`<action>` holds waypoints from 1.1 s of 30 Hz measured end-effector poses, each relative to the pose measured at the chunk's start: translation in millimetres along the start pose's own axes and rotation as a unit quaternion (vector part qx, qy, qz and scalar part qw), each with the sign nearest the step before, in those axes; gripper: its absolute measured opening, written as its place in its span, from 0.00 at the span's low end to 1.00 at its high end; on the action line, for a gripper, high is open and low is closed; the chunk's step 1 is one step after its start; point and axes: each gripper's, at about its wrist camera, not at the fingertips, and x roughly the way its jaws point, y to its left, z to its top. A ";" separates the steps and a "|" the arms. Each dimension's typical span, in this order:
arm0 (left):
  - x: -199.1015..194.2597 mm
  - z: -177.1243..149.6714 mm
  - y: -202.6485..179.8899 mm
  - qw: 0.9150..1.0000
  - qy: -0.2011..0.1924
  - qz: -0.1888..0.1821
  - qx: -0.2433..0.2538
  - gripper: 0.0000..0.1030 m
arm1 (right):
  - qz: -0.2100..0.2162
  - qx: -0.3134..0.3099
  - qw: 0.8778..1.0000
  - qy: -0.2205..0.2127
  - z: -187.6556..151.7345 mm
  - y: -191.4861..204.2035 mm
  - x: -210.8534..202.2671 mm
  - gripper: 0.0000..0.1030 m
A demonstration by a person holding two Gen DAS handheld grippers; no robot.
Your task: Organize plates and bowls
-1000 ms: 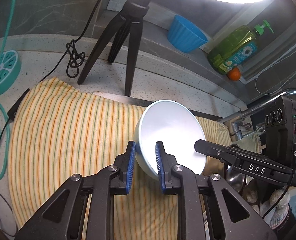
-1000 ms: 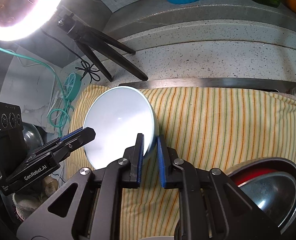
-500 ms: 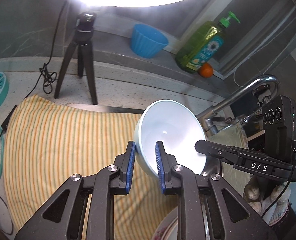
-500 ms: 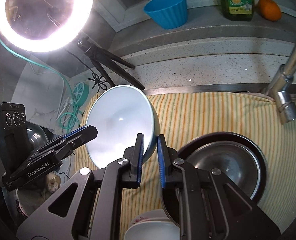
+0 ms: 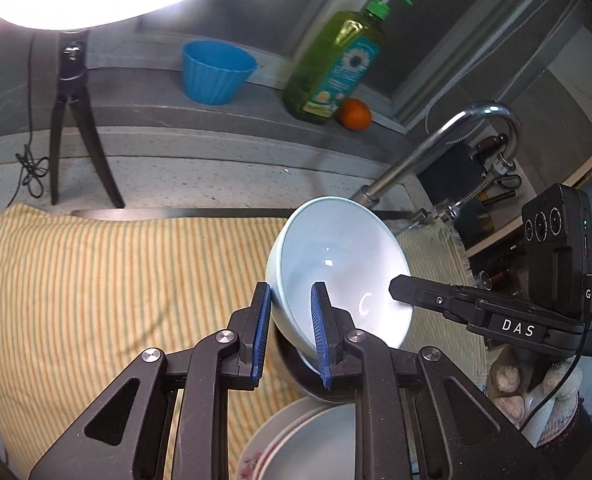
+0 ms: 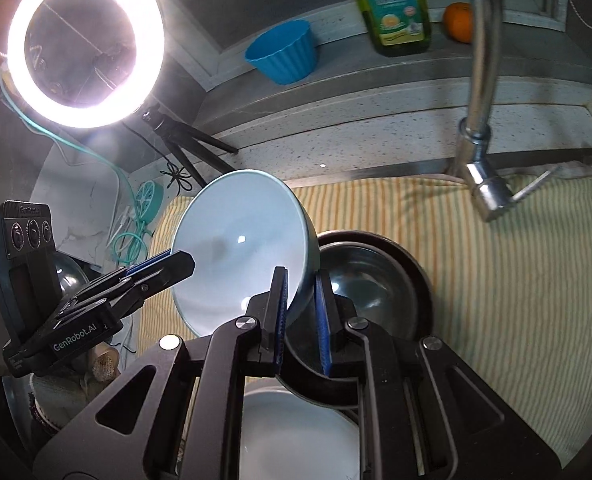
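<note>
Both sets of blue-padded fingers are nearly closed on one thing: the left gripper (image 5: 290,334) pinches the near-left rim of the pale blue glazed ceramic bowl (image 5: 335,268), one pad inside and one outside the wall, and the right gripper (image 6: 299,316) clamps the opposite rim the same way. The bowl hangs tilted between them, mouth turned up and toward the far side, clear of the yellow striped cloth (image 5: 108,280) that covers the desk.

Directly below and just right of it sits a shiny steel bowl nested in a dark round dish (image 6: 375,280), and nearer the person lies a stack of white plates (image 6: 296,436), one with a flowered edge.

The risks I see come from the grip: thin pads on a slick glazed rim, so if the two hands drift apart or twist unevenly the bowl could slip out and crack on the steel bowl or plates. The curved chrome tap (image 6: 479,92) stands close on the right; swinging that way could knock the rim against it. Lowering it crooked could leave it rocking in the steel bowl.
</note>
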 end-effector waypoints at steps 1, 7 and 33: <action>2.7 -1.1 -3.2 1.000 0.003 -0.002 0.002 0.18 | -0.002 0.003 1.000 0.000 -1.9 -4.8 -2.9 0.13; 19.3 -10.0 -20.3 1.000 0.021 -0.002 0.014 0.18 | -0.014 0.016 1.000 0.001 -15.3 -26.4 -11.0 0.13; 50.1 -33.3 -27.7 0.997 0.058 0.037 0.025 0.18 | -0.034 0.026 0.999 0.026 -40.9 -52.0 16.0 0.13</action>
